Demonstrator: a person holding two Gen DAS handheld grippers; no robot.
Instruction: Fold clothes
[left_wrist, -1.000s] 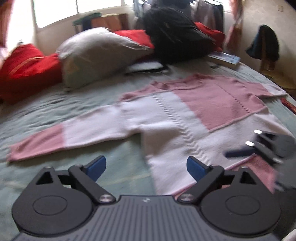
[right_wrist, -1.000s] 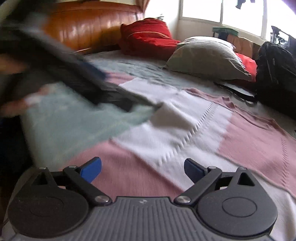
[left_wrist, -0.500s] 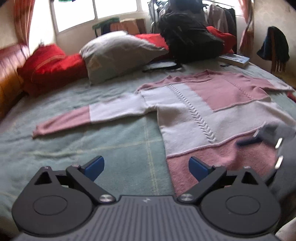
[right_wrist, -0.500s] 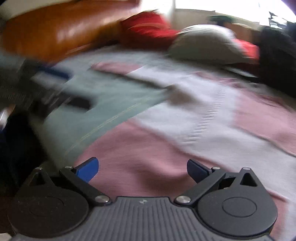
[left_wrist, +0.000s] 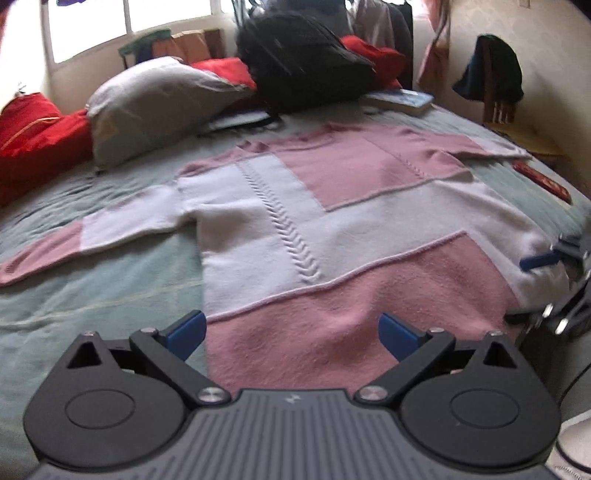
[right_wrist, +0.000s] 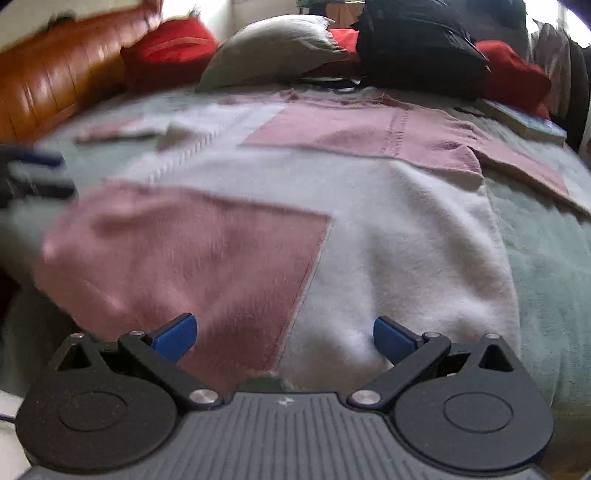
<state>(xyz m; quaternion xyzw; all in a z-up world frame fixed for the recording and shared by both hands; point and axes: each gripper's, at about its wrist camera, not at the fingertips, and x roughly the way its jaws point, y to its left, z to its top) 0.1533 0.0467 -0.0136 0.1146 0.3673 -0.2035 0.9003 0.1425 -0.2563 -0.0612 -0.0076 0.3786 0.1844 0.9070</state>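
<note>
A pink and white patchwork sweater (left_wrist: 332, 229) lies flat on the bed with both sleeves spread out. My left gripper (left_wrist: 293, 334) is open over the sweater's pink hem near its left bottom corner, nothing between its blue pads. My right gripper (right_wrist: 284, 338) is open over the hem at the seam between the pink and white panels (right_wrist: 306, 280). The right gripper's blue tip (left_wrist: 539, 260) shows at the right edge of the left wrist view. The left gripper (right_wrist: 33, 173) appears blurred at the left edge of the right wrist view.
The bed has a pale green cover (left_wrist: 92, 288). A grey pillow (left_wrist: 159, 99), red cushions (left_wrist: 33, 133), a black backpack (left_wrist: 303, 66) and a book (left_wrist: 404, 99) lie at the far side. A brown headboard (right_wrist: 48, 85) runs along the left in the right wrist view.
Both grippers have swung right along the bottom hem; the left one is now at the hem's left corner, the right one near the pink-white seam. Both stay open.
</note>
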